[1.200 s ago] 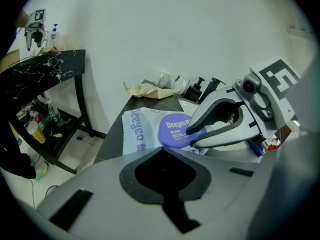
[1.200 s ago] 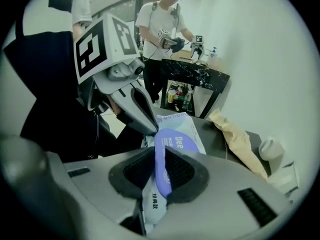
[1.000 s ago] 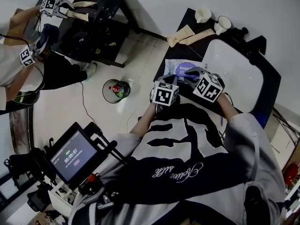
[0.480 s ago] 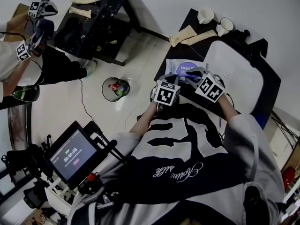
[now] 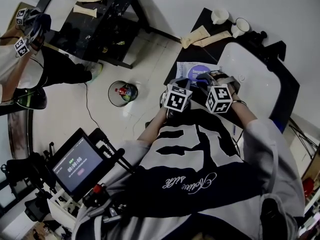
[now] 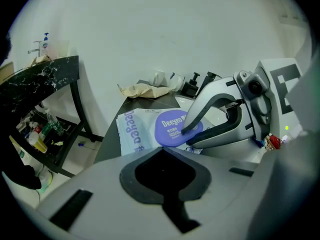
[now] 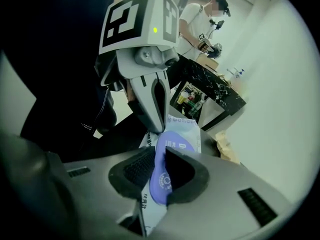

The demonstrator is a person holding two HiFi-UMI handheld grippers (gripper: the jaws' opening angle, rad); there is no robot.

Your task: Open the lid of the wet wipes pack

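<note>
A white wet wipes pack [image 5: 192, 71] with a round purple lid [image 6: 172, 126] lies on the dark counter [image 5: 202, 21], left of the sink. My right gripper [image 7: 161, 170] is shut on the lid's edge, and the purple lid [image 7: 164, 164] stands on edge between its jaws. From the left gripper view its fingers [image 6: 200, 115] clasp the lid's near right rim. My left gripper [image 6: 162, 151] is shut with nothing in it. Its fingertips [image 7: 159, 124] point down onto the pack [image 7: 182, 129] right beside the lid. Both marker cubes [image 5: 177, 99] [image 5: 218, 99] hover over the pack's near end.
A white sink [image 5: 250, 79] fills the counter to the right. Two cups [image 5: 217, 15] [image 5: 239, 26] and beige cloths [image 5: 192, 36] lie at the counter's far end. On the floor stands a bin [image 5: 123, 94]. Another person [image 5: 25, 59] works beside a black table [image 5: 100, 19].
My right gripper has rolled and drawn a little closer to the left one, keeping its hold on the lid. The person at the far left has moved further left.
</note>
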